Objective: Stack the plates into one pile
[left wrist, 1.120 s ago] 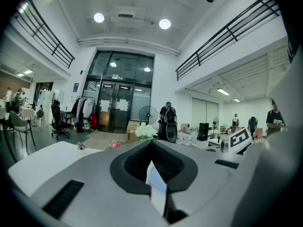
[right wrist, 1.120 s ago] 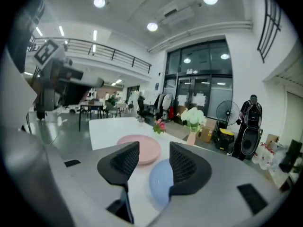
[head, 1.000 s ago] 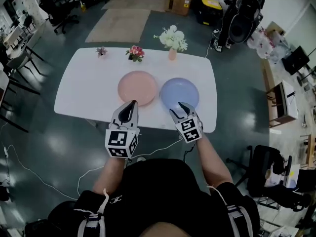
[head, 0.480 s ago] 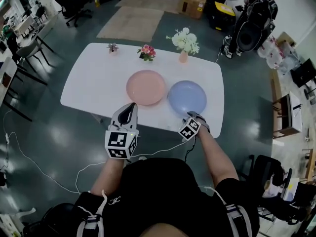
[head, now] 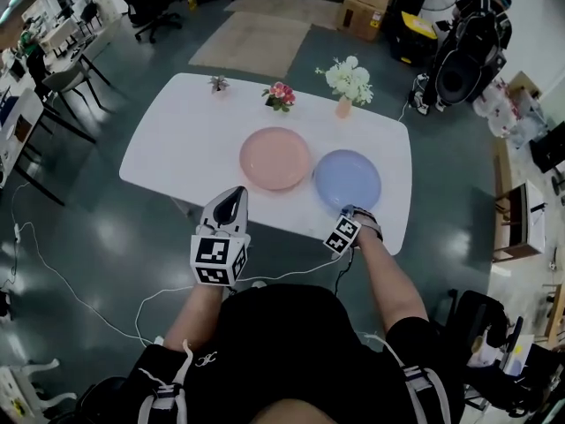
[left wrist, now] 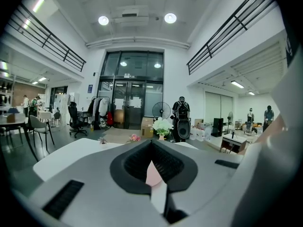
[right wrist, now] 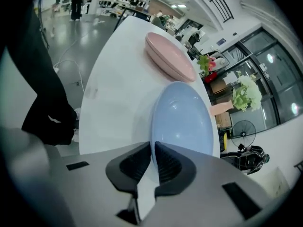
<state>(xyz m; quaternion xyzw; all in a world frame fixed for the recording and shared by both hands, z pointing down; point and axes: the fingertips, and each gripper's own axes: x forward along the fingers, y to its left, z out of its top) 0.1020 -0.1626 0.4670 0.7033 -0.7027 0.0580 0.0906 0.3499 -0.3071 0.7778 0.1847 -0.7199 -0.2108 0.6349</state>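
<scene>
A pink plate and a blue plate lie side by side on the white table. My right gripper points down at the blue plate's near rim. In the right gripper view its jaws are closing on that rim, and the pads of the right gripper pinch the blue plate. The pink plate lies beyond it. My left gripper hovers shut and empty at the table's near edge, in front of the pink plate.
At the table's far edge stand a white bouquet in a pink vase, a pot of red flowers and a small plant. Cables trail over the floor at the left. Chairs and boxes stand further off.
My right gripper dropped to the blue plate's near rim, rolled over and brought its open jaws together on it. The left gripper edged slightly toward the table.
</scene>
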